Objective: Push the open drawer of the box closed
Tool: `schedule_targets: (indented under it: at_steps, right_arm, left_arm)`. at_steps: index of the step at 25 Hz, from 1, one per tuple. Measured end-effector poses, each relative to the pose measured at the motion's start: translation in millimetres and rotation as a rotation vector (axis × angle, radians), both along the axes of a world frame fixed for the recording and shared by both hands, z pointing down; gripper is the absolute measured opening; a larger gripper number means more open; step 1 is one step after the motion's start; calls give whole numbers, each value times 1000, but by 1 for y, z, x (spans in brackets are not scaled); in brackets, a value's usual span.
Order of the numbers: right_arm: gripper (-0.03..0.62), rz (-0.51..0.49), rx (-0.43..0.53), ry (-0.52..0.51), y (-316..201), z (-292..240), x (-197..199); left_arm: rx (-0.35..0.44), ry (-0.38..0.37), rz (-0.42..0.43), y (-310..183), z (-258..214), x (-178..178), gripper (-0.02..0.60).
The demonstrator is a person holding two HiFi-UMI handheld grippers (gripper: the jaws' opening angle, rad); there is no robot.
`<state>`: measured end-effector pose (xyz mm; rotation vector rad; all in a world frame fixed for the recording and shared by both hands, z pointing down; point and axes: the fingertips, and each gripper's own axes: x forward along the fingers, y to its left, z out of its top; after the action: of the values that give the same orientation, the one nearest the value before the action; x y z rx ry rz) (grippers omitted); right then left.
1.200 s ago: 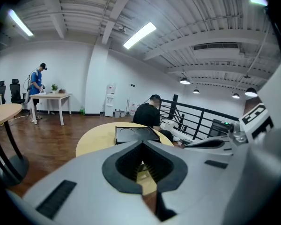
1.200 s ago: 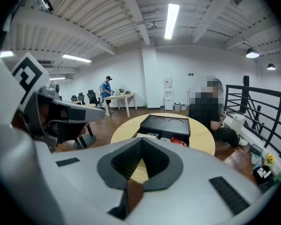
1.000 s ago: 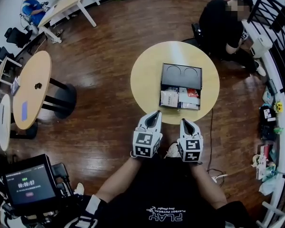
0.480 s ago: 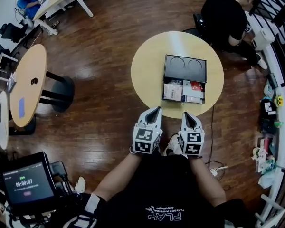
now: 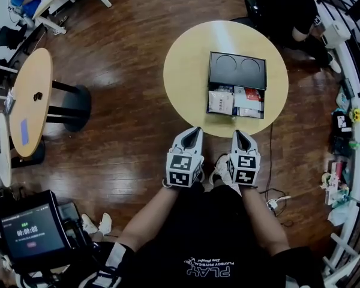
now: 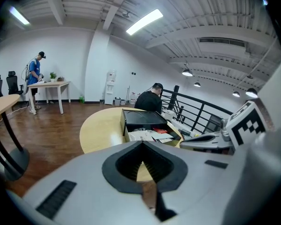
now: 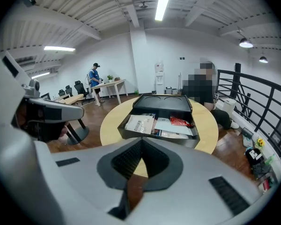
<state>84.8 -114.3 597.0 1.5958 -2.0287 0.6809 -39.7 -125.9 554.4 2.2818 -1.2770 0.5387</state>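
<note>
The step in hand looks like the approach, since nothing touches the box [image 5: 238, 69] yet. The left gripper [image 5: 195, 132] hovers on the near side of the box, clear of the round desk [image 5: 186, 71] that carries it and a little left of the box's left corner. Its fingers [image 6: 126, 165] are pressed together with nothing between them. The right gripper [image 5: 238, 135] hangs beside it, straight out from the box's front, its fingers [image 7: 126, 163] likewise closed and empty. The drawer [image 5: 236, 102] stands pulled out of the box toward the person, with papers and packets lying in it. Its front wall faces both grippers and sits well apart from their tips. I judge the next move calls for bringing the closed tips forward to that front wall, setting them flat near its middle and pushing straight toward the box, so the drawer runs in square and the box does not slide away
</note>
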Motion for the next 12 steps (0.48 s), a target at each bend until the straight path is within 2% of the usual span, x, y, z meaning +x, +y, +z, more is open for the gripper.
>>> schedule_targets:
  at_steps: [3,12]
  right_arm:
    - [5,14,11,-1,-5,5,0]
    - [6,14,-42,14,-4,32,4]
  left_arm:
    - [-9,-3,0,-3,8,-1,-3]
    - [-26,-3,-15,-3,19,-4,-3]
